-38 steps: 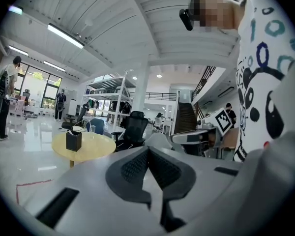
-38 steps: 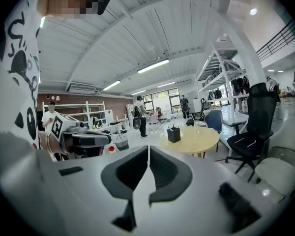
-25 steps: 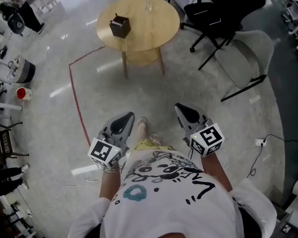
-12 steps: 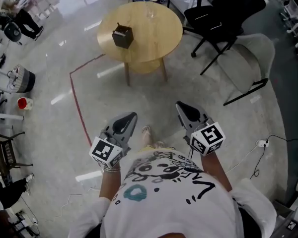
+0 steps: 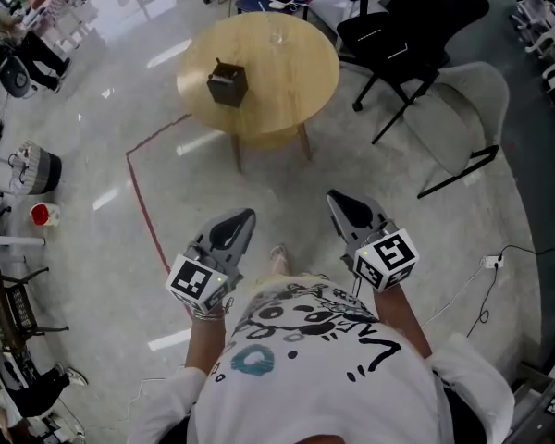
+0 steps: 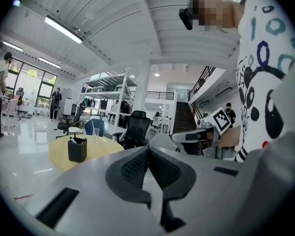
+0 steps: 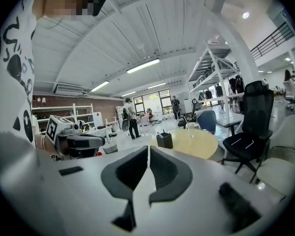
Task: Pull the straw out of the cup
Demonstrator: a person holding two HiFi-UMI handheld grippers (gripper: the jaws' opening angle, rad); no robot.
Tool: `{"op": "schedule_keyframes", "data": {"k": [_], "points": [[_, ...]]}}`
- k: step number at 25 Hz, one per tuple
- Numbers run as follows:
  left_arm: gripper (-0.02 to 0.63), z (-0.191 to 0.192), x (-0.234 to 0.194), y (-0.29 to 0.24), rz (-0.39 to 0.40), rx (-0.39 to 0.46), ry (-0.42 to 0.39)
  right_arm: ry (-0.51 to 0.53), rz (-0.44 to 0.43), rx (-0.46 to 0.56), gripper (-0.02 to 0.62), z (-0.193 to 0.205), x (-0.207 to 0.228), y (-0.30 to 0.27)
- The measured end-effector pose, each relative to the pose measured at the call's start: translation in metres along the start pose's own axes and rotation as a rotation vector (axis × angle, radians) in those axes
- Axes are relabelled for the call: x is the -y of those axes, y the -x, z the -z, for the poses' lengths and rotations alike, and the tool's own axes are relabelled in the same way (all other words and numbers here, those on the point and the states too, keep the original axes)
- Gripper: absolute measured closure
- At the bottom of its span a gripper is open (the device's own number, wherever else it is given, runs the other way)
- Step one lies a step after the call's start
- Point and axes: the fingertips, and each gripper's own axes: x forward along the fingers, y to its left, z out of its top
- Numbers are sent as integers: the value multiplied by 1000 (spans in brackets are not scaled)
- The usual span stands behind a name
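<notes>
A round wooden table (image 5: 287,81) stands ahead of me. On its far side is a clear cup (image 5: 277,35); any straw in it is too small to make out. A black box (image 5: 228,83) sits on the table's left part. My left gripper (image 5: 244,216) and right gripper (image 5: 337,198) are held level in front of my body, well short of the table, both shut on nothing. The left gripper view shows the jaws (image 6: 147,149) closed, with the table (image 6: 56,156), box (image 6: 77,149) and cup (image 6: 96,134) beyond. The right gripper view shows the table (image 7: 199,144), box (image 7: 163,140) and cup (image 7: 191,128).
A black office chair (image 5: 412,26) and a grey chair (image 5: 453,109) stand right of the table. A red tape line (image 5: 143,202) runs along the floor on the left. A cable with a plug (image 5: 486,265) lies at the right. People stand further off (image 7: 132,117).
The table has slid slightly lower in the head view as I step toward it. Both grippers hold the same pose and stay shut.
</notes>
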Motion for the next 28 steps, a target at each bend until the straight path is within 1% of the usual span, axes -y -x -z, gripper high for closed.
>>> {"op": "schedule_keyframes", "data": {"k": [6, 11, 18, 22, 28], "points": [[591, -1, -21, -5, 33, -6, -7, -10, 33, 5, 566, -3, 0, -17], [591, 1, -30, -6, 64, -16, -7, -22, 61, 5, 566, -1, -3, -23], [591, 15, -37, -17, 94, -36, 21, -42, 75, -9, 566, 3, 3, -27], [591, 15, -44, -33, 80, -45, 38, -51, 74, -20, 566, 2, 20, -33], [592, 6, -62, -57, 63, -39, 41, -42, 39, -18, 566, -10, 47, -61]]}}
